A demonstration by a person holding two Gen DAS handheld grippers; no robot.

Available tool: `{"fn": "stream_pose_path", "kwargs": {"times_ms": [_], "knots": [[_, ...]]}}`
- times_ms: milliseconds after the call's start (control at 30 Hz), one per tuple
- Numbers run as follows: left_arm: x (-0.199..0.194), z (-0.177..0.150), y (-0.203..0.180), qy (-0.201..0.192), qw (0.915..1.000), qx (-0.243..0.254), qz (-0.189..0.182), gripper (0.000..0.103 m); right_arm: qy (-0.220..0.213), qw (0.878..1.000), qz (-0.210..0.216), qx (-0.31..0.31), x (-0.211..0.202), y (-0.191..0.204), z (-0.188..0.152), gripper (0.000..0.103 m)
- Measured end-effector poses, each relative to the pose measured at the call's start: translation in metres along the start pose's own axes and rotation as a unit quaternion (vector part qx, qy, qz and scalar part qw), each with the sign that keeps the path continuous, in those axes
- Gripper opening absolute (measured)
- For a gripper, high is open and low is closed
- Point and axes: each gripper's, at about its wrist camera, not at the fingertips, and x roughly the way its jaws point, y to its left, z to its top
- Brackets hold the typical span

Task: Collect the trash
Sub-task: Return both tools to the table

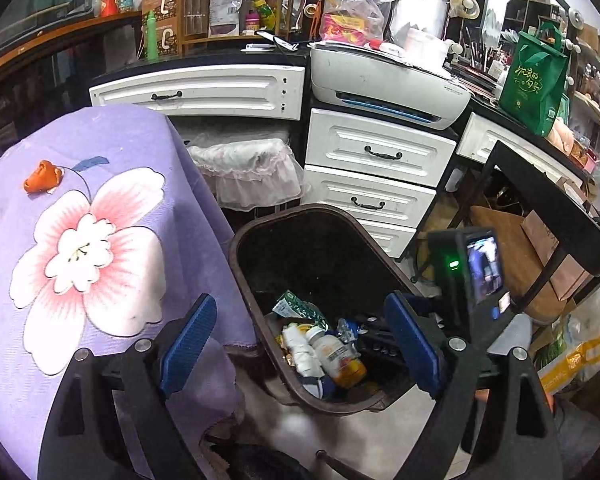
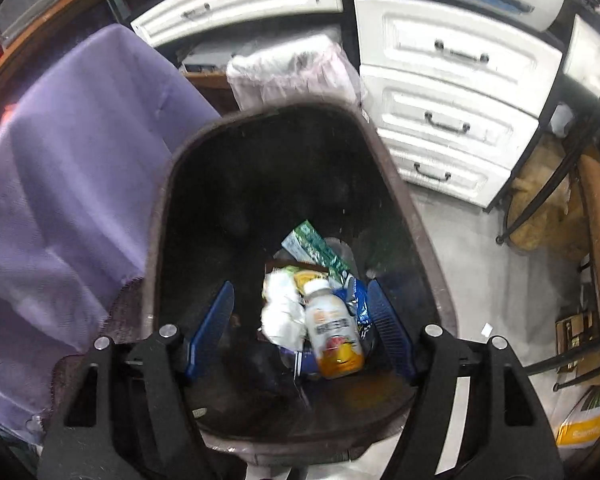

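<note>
A dark brown trash bin (image 1: 256, 280) stands on the floor beside a table with a purple flowered cloth (image 1: 80, 240). Inside lie a white and orange drink bottle (image 1: 340, 356), crumpled white paper (image 1: 300, 350) and a green carton (image 1: 298, 308). My left gripper (image 1: 300, 344) is open and empty above the bin's near rim. My right gripper (image 2: 300, 328) is open and empty, over the bin (image 2: 420, 220), above the bottle (image 2: 334, 336), the white paper (image 2: 282, 312) and the green carton (image 2: 316, 250). An orange scrap (image 1: 44, 177) lies on the cloth.
White drawers (image 1: 376, 176) and a printer (image 1: 388, 84) stand behind the bin. A lace-covered basket (image 1: 252, 168) sits under the counter. A black metal stand (image 1: 556, 208) with brown bags is at the right. The right hand-held device (image 1: 476, 272) shows beside the bin.
</note>
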Motion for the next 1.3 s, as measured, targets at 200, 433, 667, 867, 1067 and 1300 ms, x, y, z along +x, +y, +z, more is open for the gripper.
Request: {"fn": "stream_pose_path", "kwargs": {"times_ms": [200, 433, 667, 867, 1067, 1300], "knots": [[-0.023, -0.001, 0.016, -0.009, 0.9999, 0.004, -0.001, 0.088, -0.051, 0.998, 0.013, -0.016, -0.048, 0.012, 0.011, 0.07], [-0.062, 0.002, 0.047, -0.034, 0.9993, -0.002, 0.015, 0.092, -0.099, 0.992, 0.06, -0.056, -0.092, 0.053, 0.027, 0.07], [-0.103, 0.004, 0.08, -0.059, 0.9963, 0.019, 0.059, 0.097, -0.107, 0.979, 0.119, -0.13, -0.108, 0.126, 0.046, 0.07], [-0.124, 0.004, 0.132, -0.04, 0.9941, 0.029, 0.097, 0.097, -0.098, 0.963, 0.137, -0.209, -0.103, 0.192, 0.055, 0.07], [-0.146, -0.01, 0.186, -0.034, 0.9898, 0.002, 0.138, 0.097, -0.081, 0.947, 0.146, -0.273, -0.094, 0.258, 0.066, 0.07], [-0.166, -0.027, 0.231, -0.03, 0.9849, -0.036, 0.167, 0.097, -0.054, 0.942, 0.13, -0.304, -0.061, 0.321, 0.101, 0.07]]}}
